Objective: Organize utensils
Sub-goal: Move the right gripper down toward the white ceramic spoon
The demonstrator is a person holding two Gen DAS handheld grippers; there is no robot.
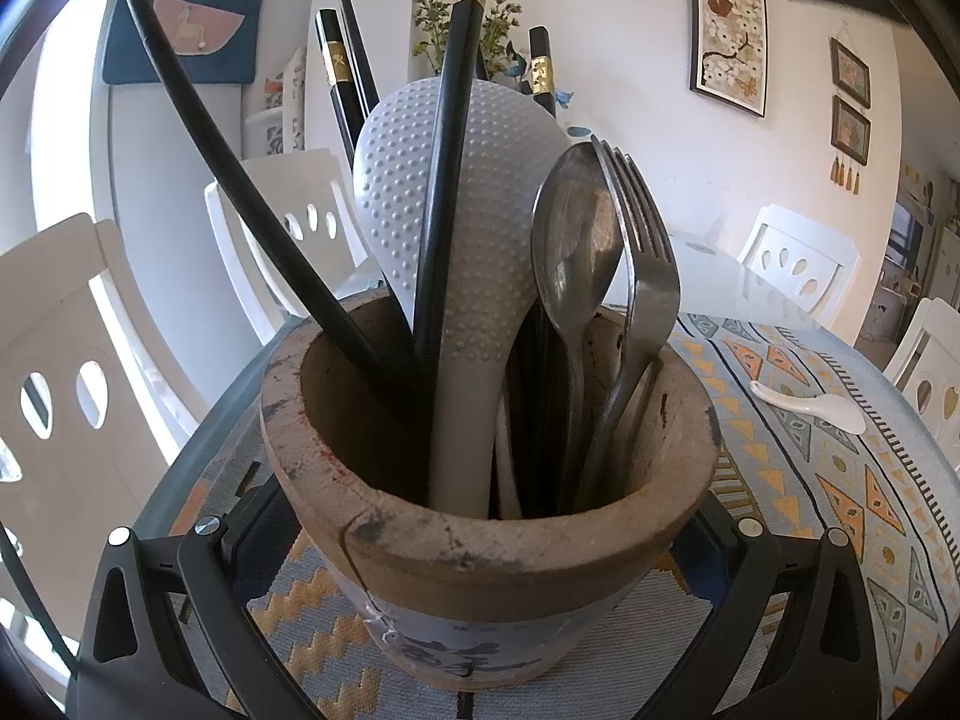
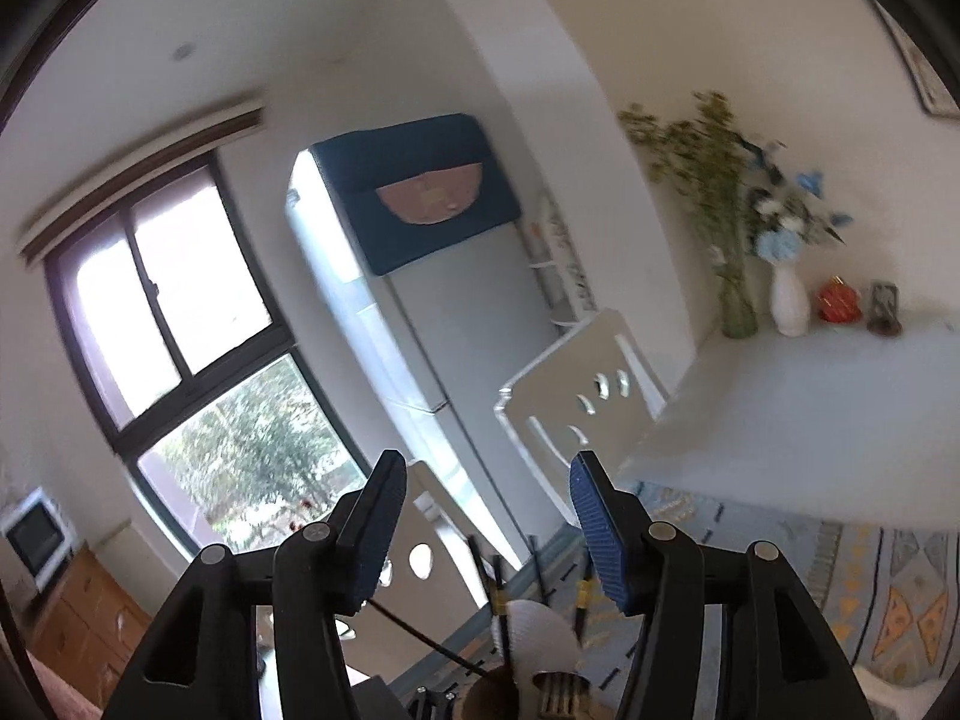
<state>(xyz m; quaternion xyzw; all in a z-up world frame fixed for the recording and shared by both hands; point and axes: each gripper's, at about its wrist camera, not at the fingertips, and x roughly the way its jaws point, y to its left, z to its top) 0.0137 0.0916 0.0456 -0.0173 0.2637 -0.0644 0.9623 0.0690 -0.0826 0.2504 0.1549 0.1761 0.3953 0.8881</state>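
A worn clay pot (image 1: pixel 480 546) fills the left wrist view. It holds a white dotted rice paddle (image 1: pixel 498 228), several black chopsticks (image 1: pixel 456 120), a steel spoon (image 1: pixel 570 252) and a fork (image 1: pixel 648 252). My left gripper (image 1: pixel 486 498) is shut on the pot, one finger pressed to each side. A white ceramic spoon (image 1: pixel 810 405) lies on the tablecloth to the right. In the right wrist view my right gripper (image 2: pixel 486 480) stands open and empty, above the pot (image 2: pixel 486 699) and the chopstick tops (image 2: pixel 499 606).
A patterned tablecloth (image 1: pixel 840 480) covers the round table. White chairs (image 1: pixel 60 360) stand around it. A fridge (image 2: pixel 456 330) and a window (image 2: pixel 180 330) are behind. Vases with flowers (image 2: pixel 786 294) sit at the table's far side.
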